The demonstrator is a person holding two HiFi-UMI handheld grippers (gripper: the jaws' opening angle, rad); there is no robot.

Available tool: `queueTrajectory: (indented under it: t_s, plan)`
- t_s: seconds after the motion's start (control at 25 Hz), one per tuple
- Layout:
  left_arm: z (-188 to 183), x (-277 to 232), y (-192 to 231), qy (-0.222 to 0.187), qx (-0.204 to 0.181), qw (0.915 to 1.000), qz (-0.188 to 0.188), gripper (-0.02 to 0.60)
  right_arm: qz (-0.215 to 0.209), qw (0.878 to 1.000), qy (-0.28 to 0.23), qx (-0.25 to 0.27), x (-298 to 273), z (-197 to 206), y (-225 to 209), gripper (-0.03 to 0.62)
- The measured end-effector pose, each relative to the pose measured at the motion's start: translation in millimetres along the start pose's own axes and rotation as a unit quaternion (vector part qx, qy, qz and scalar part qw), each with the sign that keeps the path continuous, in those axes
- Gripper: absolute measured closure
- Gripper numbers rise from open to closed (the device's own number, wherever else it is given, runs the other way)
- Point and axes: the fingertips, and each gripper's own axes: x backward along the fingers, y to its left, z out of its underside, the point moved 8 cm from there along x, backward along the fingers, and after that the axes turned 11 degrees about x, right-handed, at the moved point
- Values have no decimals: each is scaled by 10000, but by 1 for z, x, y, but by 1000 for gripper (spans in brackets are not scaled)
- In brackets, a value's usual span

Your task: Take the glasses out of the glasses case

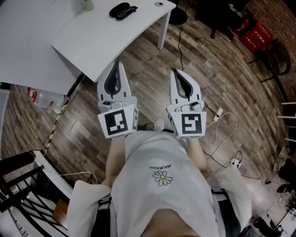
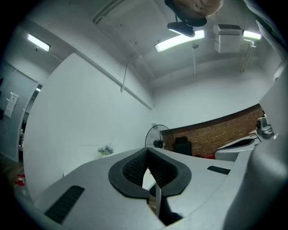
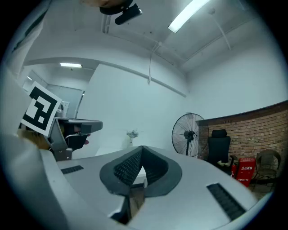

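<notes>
The black glasses case (image 1: pixel 121 10) lies near the far edge of the white table (image 1: pixel 106 39) in the head view; it is too small to tell whether it is open. Both grippers hang in the air over the wooden floor, well short of the case, pointing towards the table. My left gripper (image 1: pixel 117 63) is shut with nothing in it, its tips just at the table's near edge. My right gripper (image 1: pixel 176 71) is also shut and empty, to the right of the table. In the gripper views the left gripper's (image 2: pixel 147 150) and the right gripper's (image 3: pixel 142 147) jaws meet at their tips.
A table leg (image 1: pixel 163 30) stands ahead of the right gripper. A standing fan (image 3: pixel 189 133), an office chair (image 3: pixel 219 146) and a red box (image 1: pixel 255 35) line the brick wall. Cables (image 1: pixel 222 134) trail on the floor at right. A water bottle (image 1: pixel 44 98) lies under the table.
</notes>
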Motion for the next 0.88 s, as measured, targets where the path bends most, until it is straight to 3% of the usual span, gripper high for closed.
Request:
queueTrajectory:
  t_s: [0.48,0.88]
  plan:
    - [5,-1,-24,19,-47,10000,-4,566,-60,9999,86,-120,10,16,-19,585]
    - [18,-20,-12,30,50,9998,-197,566,-347,9991,36,-240,0,29,-31,585]
